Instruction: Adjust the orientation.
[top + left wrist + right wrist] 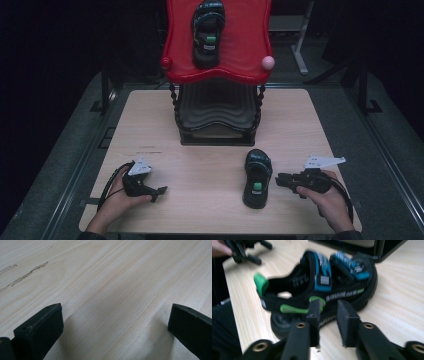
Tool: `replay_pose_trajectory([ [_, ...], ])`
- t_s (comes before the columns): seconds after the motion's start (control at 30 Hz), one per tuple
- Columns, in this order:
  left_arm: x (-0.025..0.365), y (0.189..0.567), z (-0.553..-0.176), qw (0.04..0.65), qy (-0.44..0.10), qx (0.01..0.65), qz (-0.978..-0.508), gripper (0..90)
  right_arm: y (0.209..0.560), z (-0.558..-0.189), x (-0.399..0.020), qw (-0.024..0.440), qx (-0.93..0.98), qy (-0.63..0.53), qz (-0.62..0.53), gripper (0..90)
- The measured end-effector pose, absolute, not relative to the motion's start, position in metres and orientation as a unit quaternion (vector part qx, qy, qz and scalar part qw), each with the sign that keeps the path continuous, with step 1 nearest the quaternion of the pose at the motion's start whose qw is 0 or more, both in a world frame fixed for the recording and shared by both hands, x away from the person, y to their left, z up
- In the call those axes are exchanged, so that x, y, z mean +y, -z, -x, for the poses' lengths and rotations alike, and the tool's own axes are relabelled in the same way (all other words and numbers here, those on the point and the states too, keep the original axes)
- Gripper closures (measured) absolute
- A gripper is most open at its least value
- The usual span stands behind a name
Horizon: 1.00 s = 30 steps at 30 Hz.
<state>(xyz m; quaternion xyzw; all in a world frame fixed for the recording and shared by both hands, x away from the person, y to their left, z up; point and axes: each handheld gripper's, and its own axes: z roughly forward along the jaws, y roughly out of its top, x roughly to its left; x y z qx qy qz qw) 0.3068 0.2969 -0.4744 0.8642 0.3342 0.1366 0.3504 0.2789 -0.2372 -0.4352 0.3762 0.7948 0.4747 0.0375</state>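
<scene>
Sandal (257, 178): black, blue straps, green heel tab; lies on wooden table (210, 150), in front of red shoe rack (218, 70), toe toward rack.
Right gripper (329, 315): just beside sandal's side; jaws slightly apart, nothing clamped.
Left gripper (115, 325): jaws wide apart over bare table, well apart from sandal.
Second sandal (209, 32): on rack's top shelf.

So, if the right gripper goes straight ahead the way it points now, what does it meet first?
Most likely the black sandal with blue straps and green tabs on the table: the right gripper points at its side, jaws slightly apart, nothing between them.
</scene>
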Motion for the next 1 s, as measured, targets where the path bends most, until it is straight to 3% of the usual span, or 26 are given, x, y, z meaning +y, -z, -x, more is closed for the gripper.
replay_pose_trajectory([
  [0.13, 0.297, 0.474, -0.307, 0.350, -0.137, 0.334, -0.864, 0.0, 0.428, -0.286, -0.235, 0.042, 0.774, -0.503, -0.383, 58.5],
  [0.37, 0.297, 0.474, -0.307, 0.350, -0.137, 0.334, -0.864, 0.0, 0.425, -0.301, -0.216, 0.037, 0.768, -0.523, -0.368, 53.3],
  [0.8, 0.297, 0.474, -0.307, 0.350, -0.137, 0.334, -0.864, 0.0, 0.438, -0.319, -0.192, 0.016, 0.785, -0.508, -0.353, 53.1],
  [1.0, 0.297, 0.474, -0.307, 0.350, -0.137, 0.334, -0.864, 0.0, 0.443, -0.319, -0.193, 0.009, 0.786, -0.506, -0.356, 59.1],
])
